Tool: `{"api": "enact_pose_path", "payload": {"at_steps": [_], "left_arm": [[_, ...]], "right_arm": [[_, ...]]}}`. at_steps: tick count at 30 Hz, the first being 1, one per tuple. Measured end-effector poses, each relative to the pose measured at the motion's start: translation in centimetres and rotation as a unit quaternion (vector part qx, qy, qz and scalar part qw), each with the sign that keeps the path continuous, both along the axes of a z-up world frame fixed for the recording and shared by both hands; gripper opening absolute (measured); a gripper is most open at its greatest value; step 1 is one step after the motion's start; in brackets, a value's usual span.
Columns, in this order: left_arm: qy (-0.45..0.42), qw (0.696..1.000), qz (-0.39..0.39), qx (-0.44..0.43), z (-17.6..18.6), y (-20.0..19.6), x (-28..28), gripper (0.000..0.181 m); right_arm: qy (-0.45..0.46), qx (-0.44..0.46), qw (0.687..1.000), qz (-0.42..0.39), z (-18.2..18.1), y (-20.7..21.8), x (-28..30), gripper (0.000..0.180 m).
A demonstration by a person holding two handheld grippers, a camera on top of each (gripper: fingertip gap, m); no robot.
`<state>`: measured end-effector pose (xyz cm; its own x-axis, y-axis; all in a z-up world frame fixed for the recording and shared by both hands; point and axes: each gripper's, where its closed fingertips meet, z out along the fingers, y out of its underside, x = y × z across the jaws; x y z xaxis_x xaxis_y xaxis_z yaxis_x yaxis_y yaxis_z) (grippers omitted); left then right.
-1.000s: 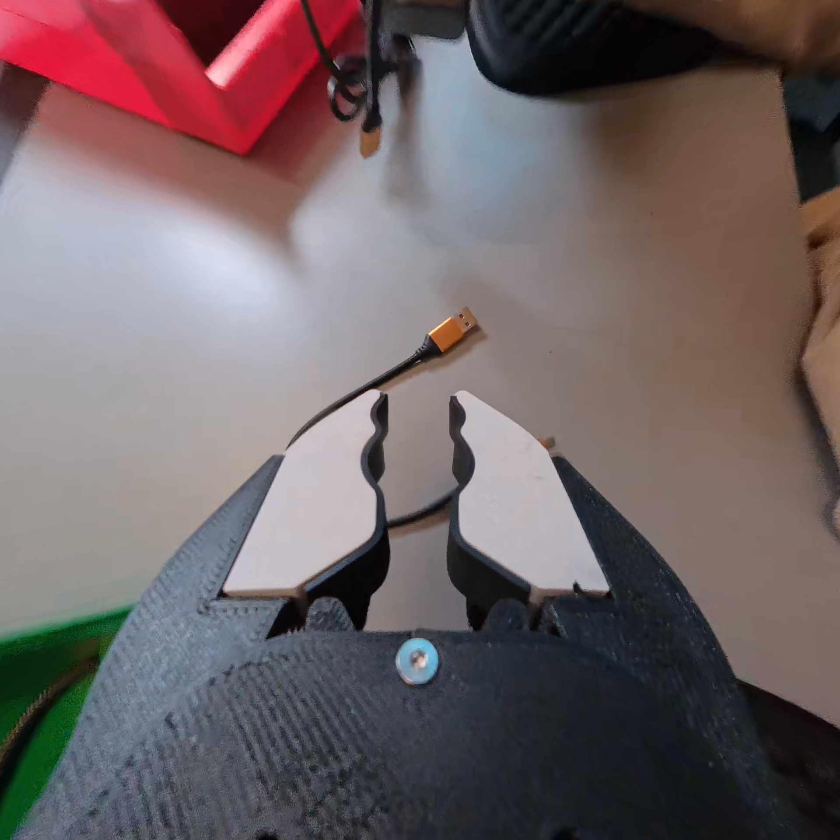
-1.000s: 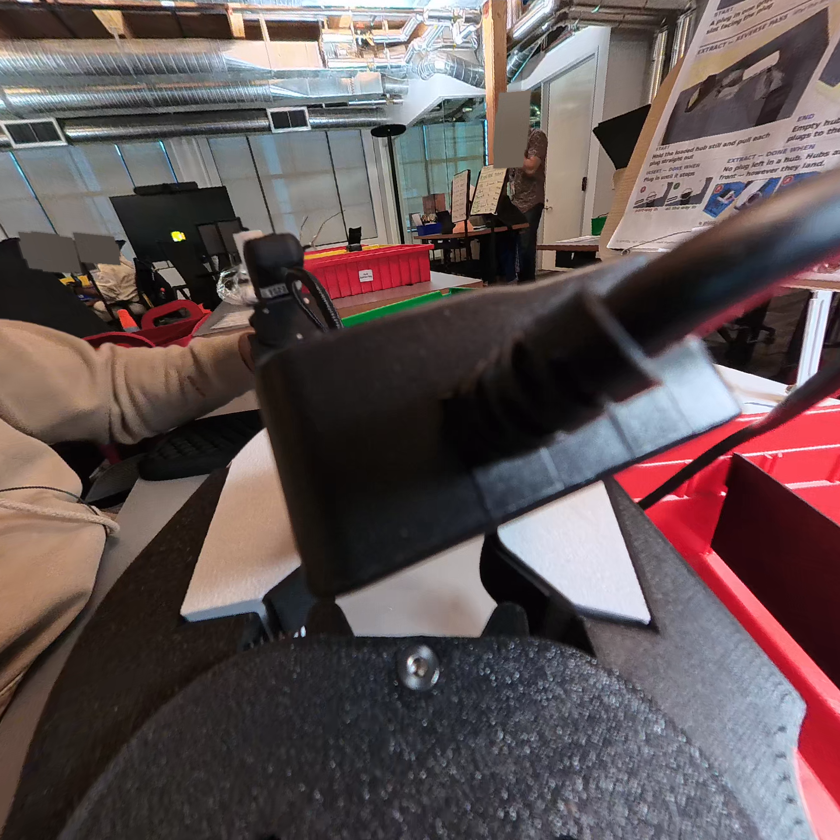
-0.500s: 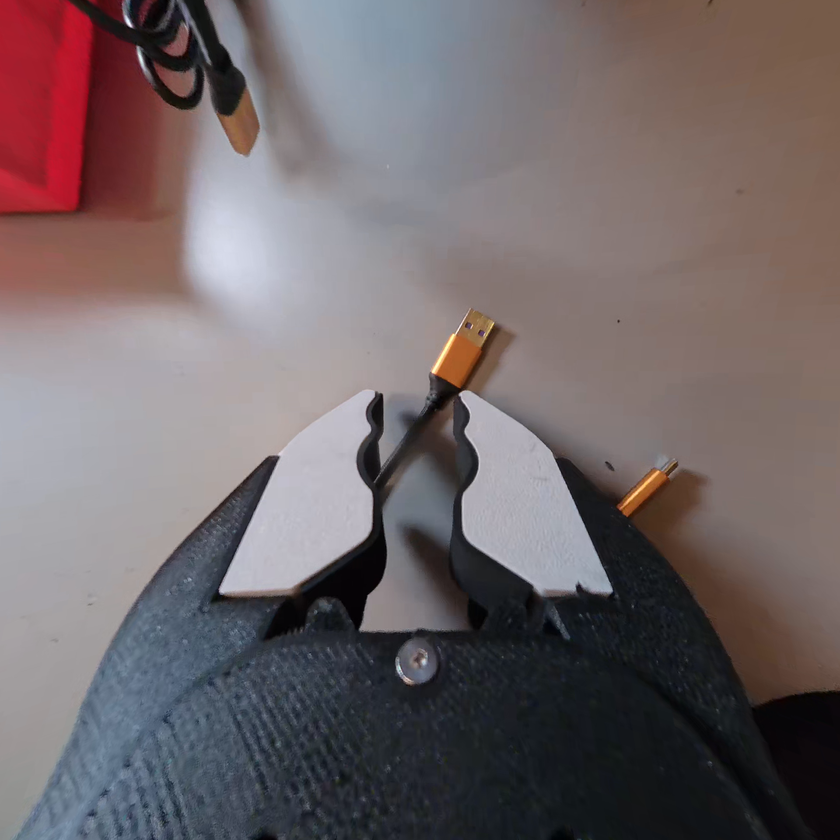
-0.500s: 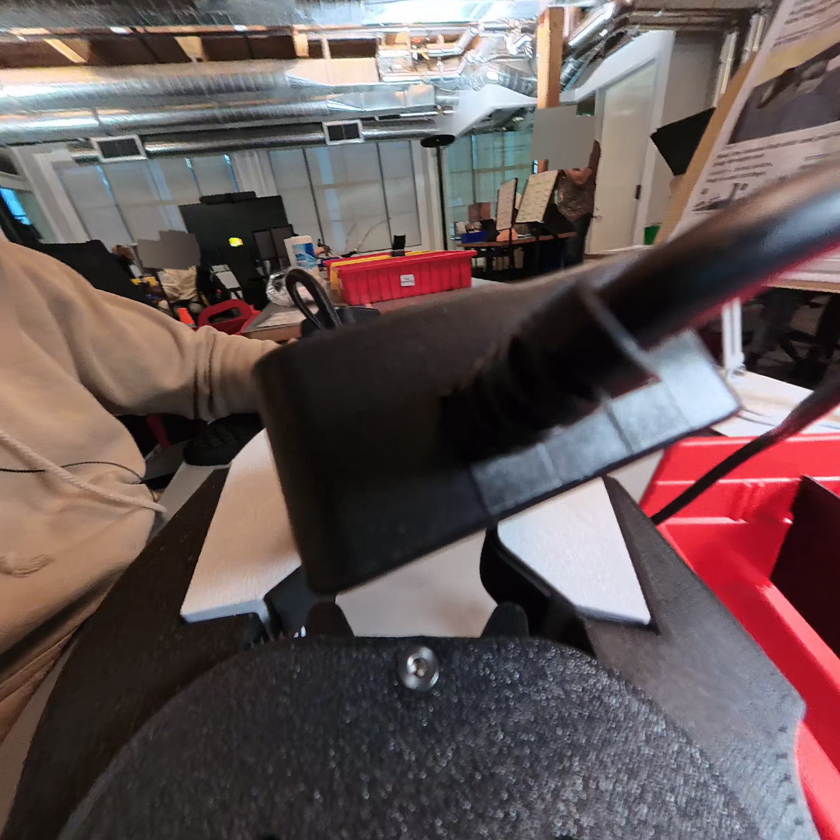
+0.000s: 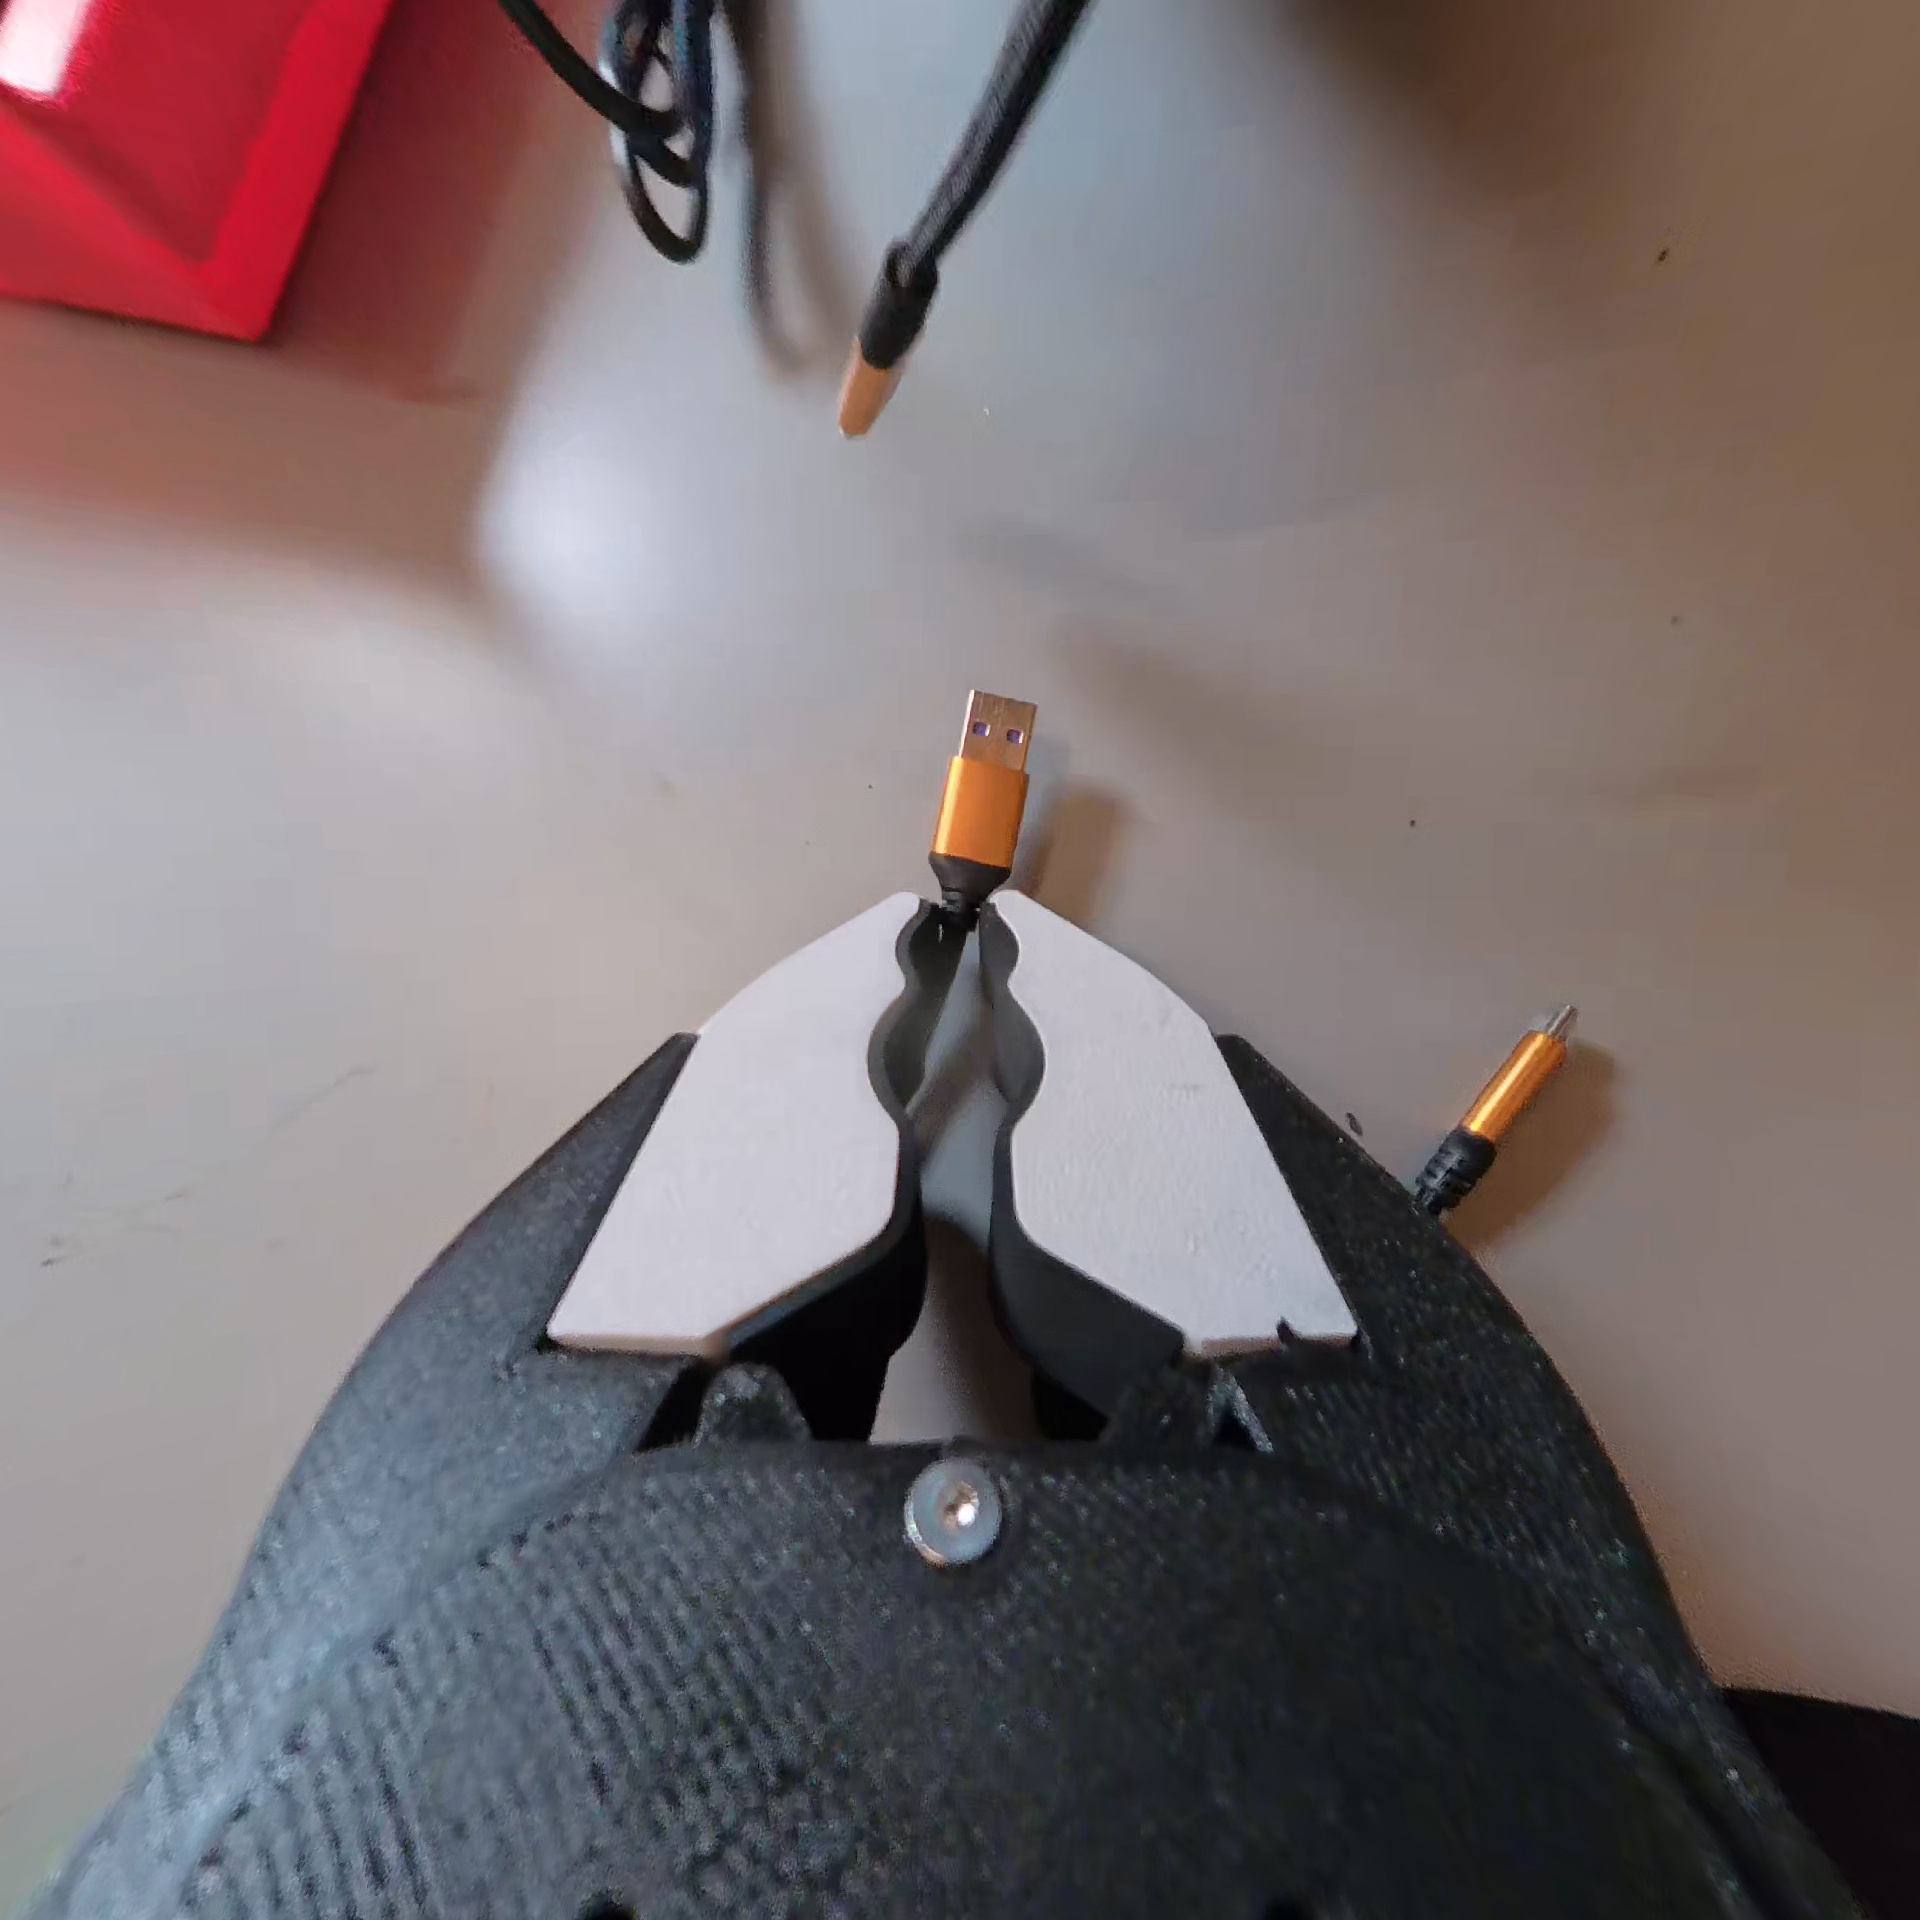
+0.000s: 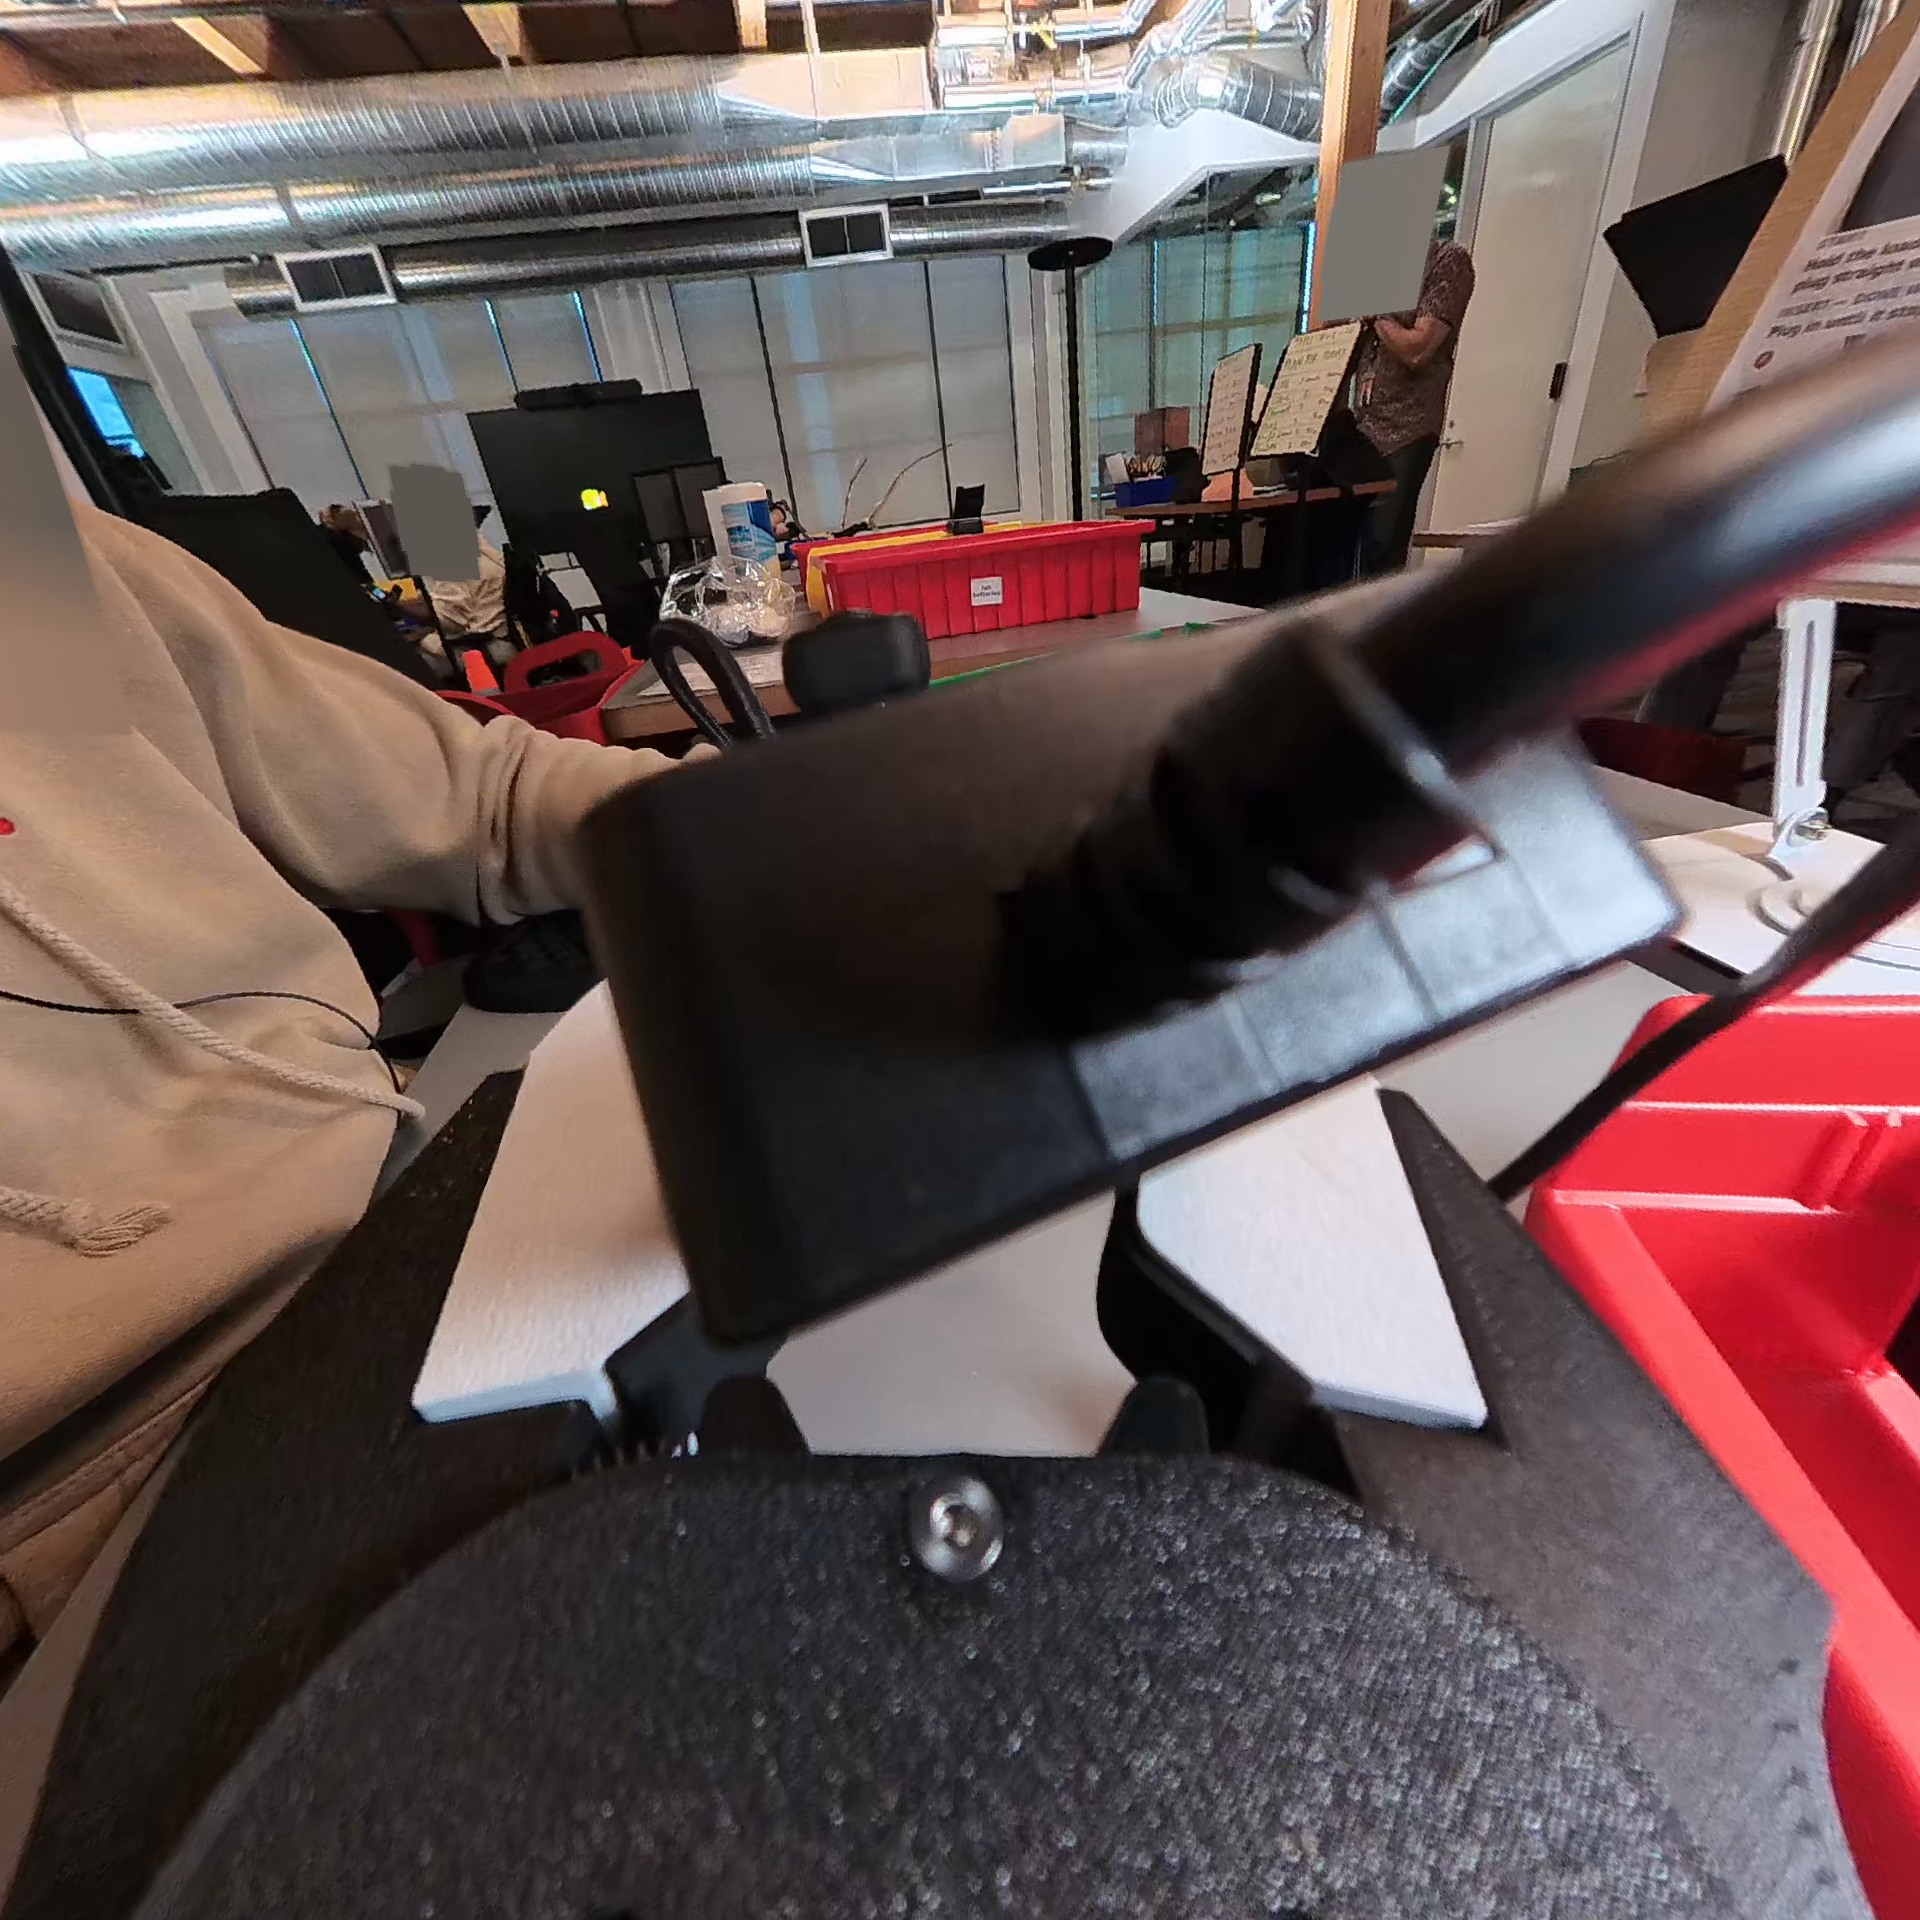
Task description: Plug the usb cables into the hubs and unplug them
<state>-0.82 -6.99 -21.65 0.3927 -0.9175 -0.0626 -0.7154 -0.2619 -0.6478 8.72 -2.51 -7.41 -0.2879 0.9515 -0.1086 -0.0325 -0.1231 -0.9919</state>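
Observation:
In the left wrist view my left gripper [image 5: 961, 912] is shut on a black cable just behind its orange USB-A plug [image 5: 982, 790], which sticks out past the fingertips over the beige table [image 5: 312, 831]. The cable's small orange plug [image 5: 1512, 1081] lies to the right. Another orange-tipped plug [image 5: 868, 384] dangles from black cables at the top, blurred. In the right wrist view my right gripper [image 6: 935, 1091] is shut on a black hub [image 6: 987, 966], held tilted, with a thick black cable [image 6: 1662, 488] leaving it to the upper right. The hub hides the fingertips.
A red bin stands at the far left in the left wrist view [image 5: 156, 156] and at the right in the right wrist view [image 6: 1766, 1247]. A person's beige sleeve [image 6: 312, 779] reaches across on the left. Other tables, red bins and people stand farther back.
My left gripper moved forward along the cable and shut on it just behind the USB-A plug, which now points straight ahead. The dangling cables moved nearer. The right gripper still holds the hub.

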Motion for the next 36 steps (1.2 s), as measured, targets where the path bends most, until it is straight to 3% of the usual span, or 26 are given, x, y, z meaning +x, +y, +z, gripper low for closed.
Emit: {"api": "enact_pose_path", "payload": {"at_steps": [4,9,12,15,18,22,24,27,31,34,36], "left_arm": [[-0.071,0.997,0.03,0.005,2.4,0.5,-0.2,0.007],[-0.231,0.972,0.051,-0.017,6.5,0.5,-0.2,0.008],[-0.266,0.962,0.064,-0.011,7.5,0.7,-0.7,0.007],[-0.268,0.959,0.095,0.024,8.2,1.5,-1.5,0.007],[-0.248,0.945,0.182,0.107,10.1,3.6,-3.8,0.007],[-0.166,0.888,0.325,0.281,14.2,5.2,-9.1,0.007],[-0.123,0.867,0.338,0.343,16.2,4.7,-10.1,0.007],[-0.051,0.908,0.266,0.32,14.3,4.0,-7.4,0.007],[0.009,0.979,0.123,0.163,7.3,1.6,-2.4,0.0],[0.039,0.997,0.045,0.058,3.2,-0.8,-0.5,0.0],[0.043,0.997,0.032,0.048,2.3,-1.0,-0.2,0.0]], "right_arm": [[0.003,-0.001,1.0,-0.006,0.1,0.2,0.0,0.07],[0.013,-0.008,1.0,-0.012,0.5,0.5,0.2,0.069],[0.018,-0.01,1.0,-0.013,0.7,0.6,0.3,0.068],[0.016,-0.009,1.0,-0.014,0.6,0.7,0.3,0.068],[0.012,-0.009,1.0,-0.016,0.4,0.7,0.2,0.069],[0.011,-0.009,1.0,-0.019,0.3,0.8,0.1,0.069],[0.011,-0.01,1.0,-0.019,0.3,0.8,0.1,0.07],[0.011,-0.01,1.0,-0.02,0.3,0.8,0.1,0.07],[0.017,-0.011,1.0,-0.021,0.7,0.9,0.3,0.07],[0.023,-0.013,0.999,-0.021,0.9,0.9,0.5,0.069],[0.025,-0.015,0.999,-0.022,1.0,1.0,0.5,0.069]]}}
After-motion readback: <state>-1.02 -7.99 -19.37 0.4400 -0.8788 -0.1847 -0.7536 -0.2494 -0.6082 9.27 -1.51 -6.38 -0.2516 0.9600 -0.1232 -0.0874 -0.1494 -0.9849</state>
